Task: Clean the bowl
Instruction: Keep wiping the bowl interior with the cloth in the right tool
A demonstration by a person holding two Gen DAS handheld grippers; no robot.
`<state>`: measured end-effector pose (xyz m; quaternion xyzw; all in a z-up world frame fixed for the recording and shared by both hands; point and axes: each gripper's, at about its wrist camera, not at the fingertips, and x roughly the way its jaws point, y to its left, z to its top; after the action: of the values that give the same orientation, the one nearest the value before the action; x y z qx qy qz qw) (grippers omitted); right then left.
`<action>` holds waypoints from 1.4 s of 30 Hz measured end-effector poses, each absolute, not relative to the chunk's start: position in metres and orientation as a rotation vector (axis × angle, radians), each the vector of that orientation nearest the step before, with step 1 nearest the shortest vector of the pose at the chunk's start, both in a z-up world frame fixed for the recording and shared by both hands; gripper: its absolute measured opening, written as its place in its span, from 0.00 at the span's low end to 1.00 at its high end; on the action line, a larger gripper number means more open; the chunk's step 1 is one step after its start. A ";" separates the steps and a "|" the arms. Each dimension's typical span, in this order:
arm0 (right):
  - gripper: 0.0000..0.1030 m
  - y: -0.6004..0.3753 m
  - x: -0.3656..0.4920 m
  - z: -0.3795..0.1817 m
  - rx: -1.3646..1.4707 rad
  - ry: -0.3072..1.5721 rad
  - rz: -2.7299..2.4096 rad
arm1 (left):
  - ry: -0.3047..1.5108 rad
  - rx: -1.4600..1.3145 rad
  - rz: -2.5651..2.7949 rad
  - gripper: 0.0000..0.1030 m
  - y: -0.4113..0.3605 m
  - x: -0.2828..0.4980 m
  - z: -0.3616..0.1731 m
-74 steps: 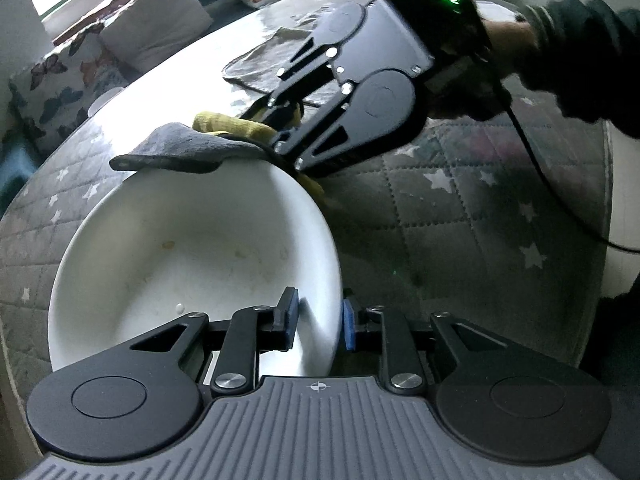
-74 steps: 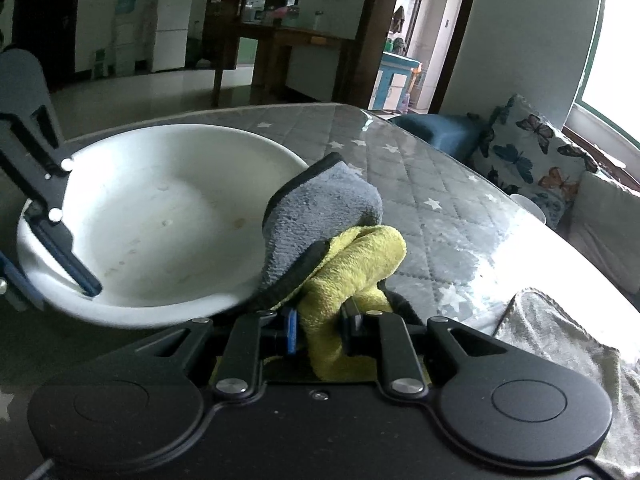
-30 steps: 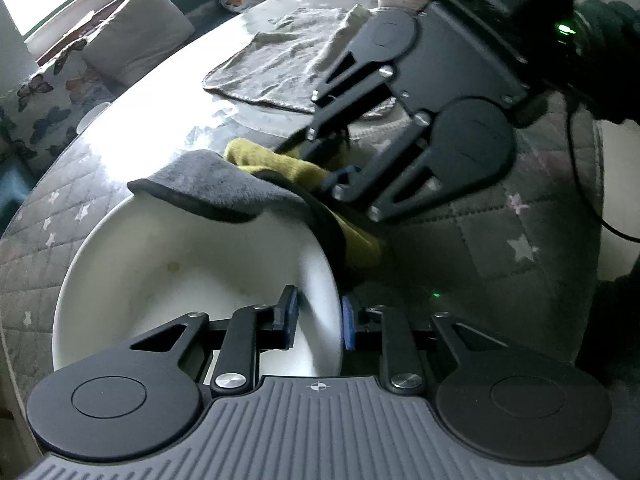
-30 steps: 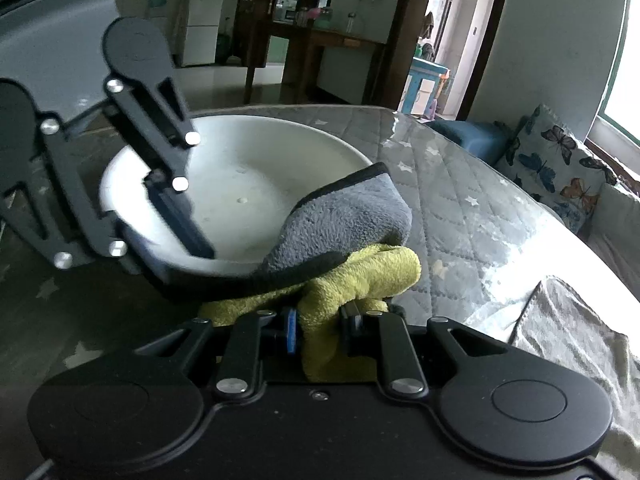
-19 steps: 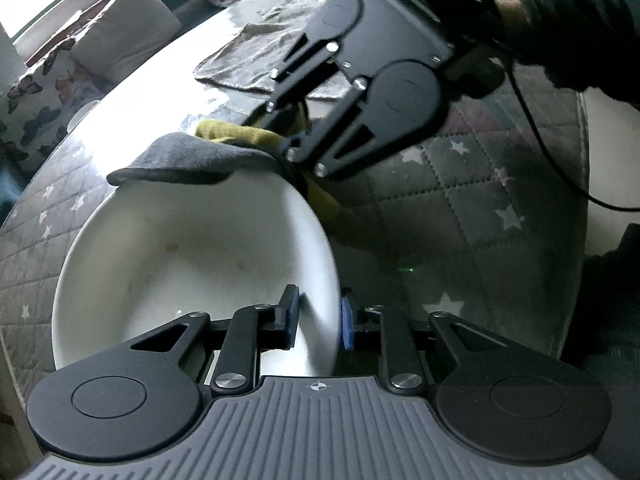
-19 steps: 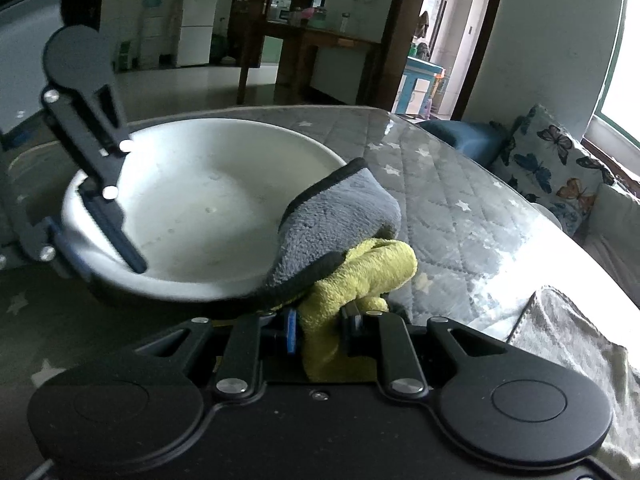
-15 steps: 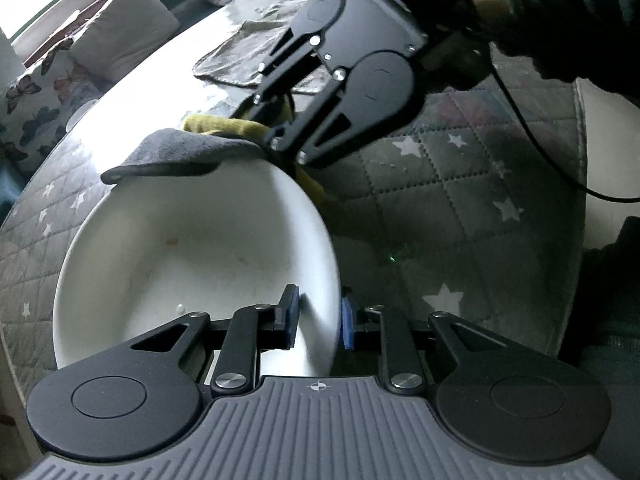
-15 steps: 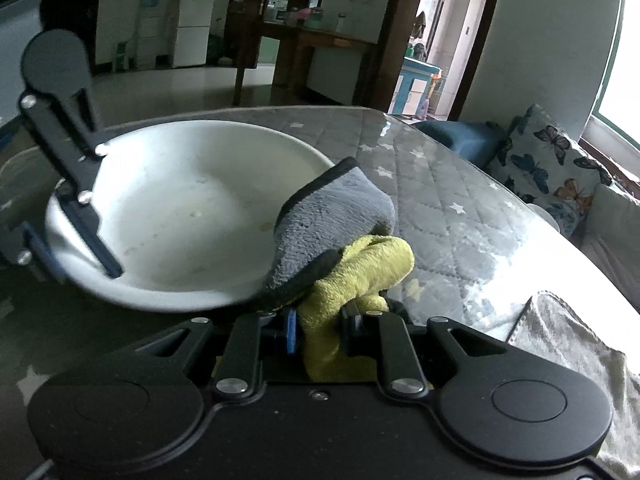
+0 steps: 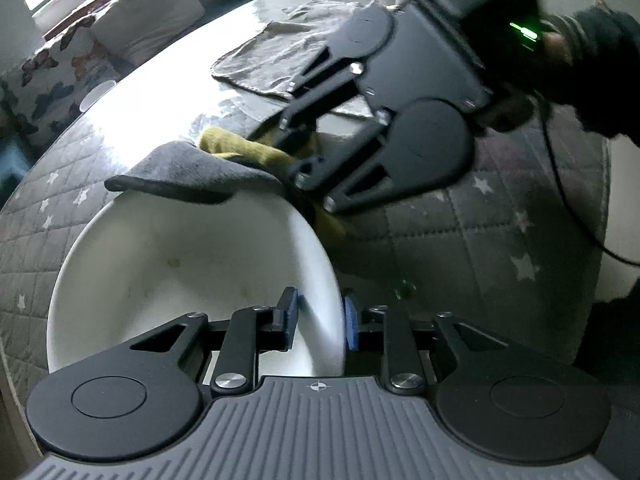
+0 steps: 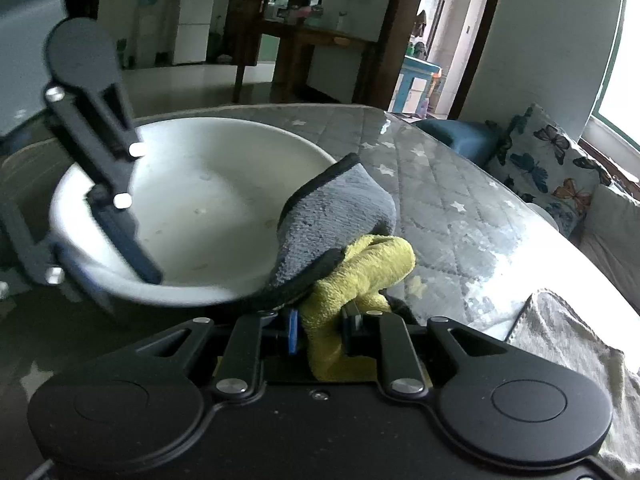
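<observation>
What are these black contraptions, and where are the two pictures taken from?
They are handheld grippers, one in each of a person's hands, each with a camera looking along its fingers. In the left camera's picture, the left gripper pinches the rim of a white bowl. In the right camera's picture, the right gripper grips a yellow and grey cloth draped over the bowl's edge. Both sit on a star-patterned quilted table. A grey towel lies further back.

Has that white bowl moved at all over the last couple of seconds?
Yes. In the right wrist view the bowl sits higher and tilted, its rim nearer the doorway behind; the left tool grips the rim.
</observation>
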<state>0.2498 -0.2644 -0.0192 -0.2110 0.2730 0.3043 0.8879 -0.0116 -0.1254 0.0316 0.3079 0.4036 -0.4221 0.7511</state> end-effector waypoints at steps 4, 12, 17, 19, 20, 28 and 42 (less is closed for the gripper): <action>0.21 -0.265 0.239 -0.019 -0.442 0.569 0.642 | 0.879 0.668 -0.912 0.27 -0.131 -0.008 0.031; 0.21 -0.266 0.216 -0.017 -0.470 0.567 0.674 | 0.846 0.693 -0.921 0.26 -0.131 -0.013 0.030; 0.21 -0.265 0.210 -0.016 -0.484 0.567 0.688 | 0.832 0.716 -0.963 0.25 -0.124 -0.021 0.030; 0.21 -0.263 0.214 -0.017 -0.483 0.567 0.687 | 0.829 0.719 -0.979 0.25 -0.120 -0.024 0.030; 0.21 -0.262 0.216 -0.017 -0.482 0.567 0.686 | 0.828 0.720 -0.986 0.24 -0.118 -0.025 0.030; 0.21 -0.256 0.232 -0.018 -0.478 0.565 0.683 | 0.831 0.738 -1.036 0.24 -0.103 -0.033 0.029; 0.21 -0.256 0.275 -0.021 -0.469 0.555 0.680 | 0.855 0.747 -1.041 0.23 -0.093 -0.038 0.025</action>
<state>0.2754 -0.2559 -0.0208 -0.2250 0.2662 0.3263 0.8787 -0.0381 -0.0932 0.0252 0.3375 0.3866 -0.4705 0.7178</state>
